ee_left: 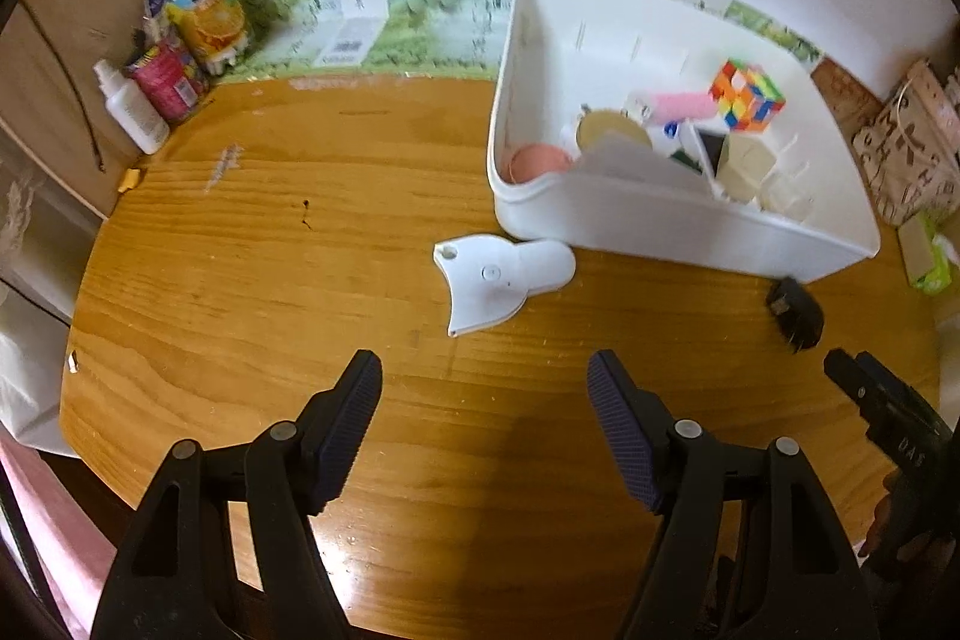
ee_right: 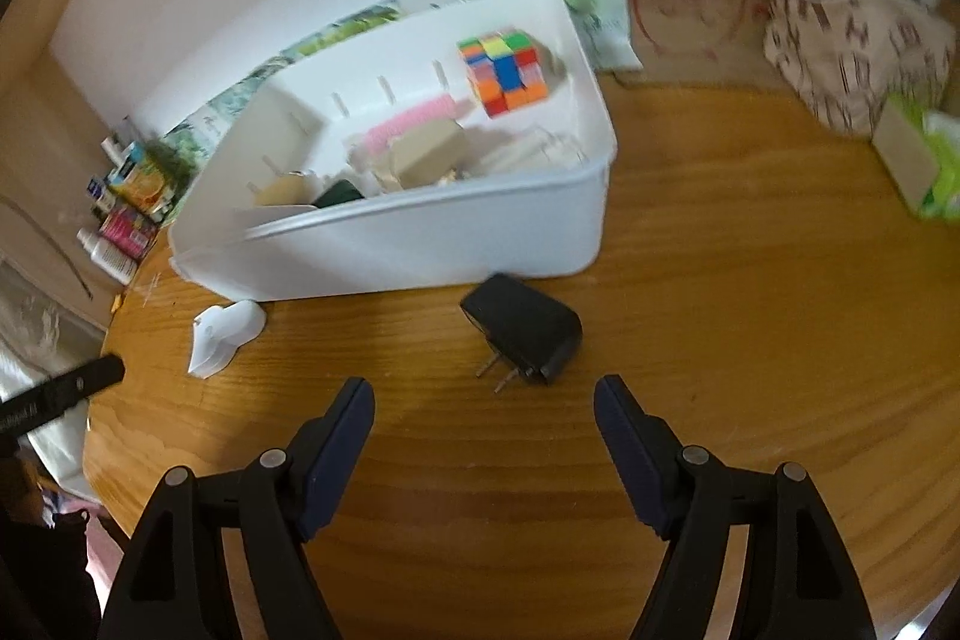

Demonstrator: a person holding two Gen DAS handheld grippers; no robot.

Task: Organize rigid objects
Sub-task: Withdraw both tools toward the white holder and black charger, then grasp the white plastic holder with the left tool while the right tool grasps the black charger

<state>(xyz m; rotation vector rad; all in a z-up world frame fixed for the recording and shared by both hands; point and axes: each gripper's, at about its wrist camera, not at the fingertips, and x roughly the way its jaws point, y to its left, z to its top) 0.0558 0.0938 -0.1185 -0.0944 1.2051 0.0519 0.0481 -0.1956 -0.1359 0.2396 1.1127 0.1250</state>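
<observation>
Charger [ee_right: 525, 334] just ahead of wide, empty right gripper [ee_right: 485, 403]; white plastic piece [ee_left: 498, 280] ahead of wide, empty left gripper [ee_left: 485, 376], beside bin [ee_left: 660, 226].

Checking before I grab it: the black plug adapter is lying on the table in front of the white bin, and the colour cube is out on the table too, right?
Not quite. The colour cube sits inside the white bin, as the right wrist view shows. The black plug adapter does lie on the table in front of it.
</observation>
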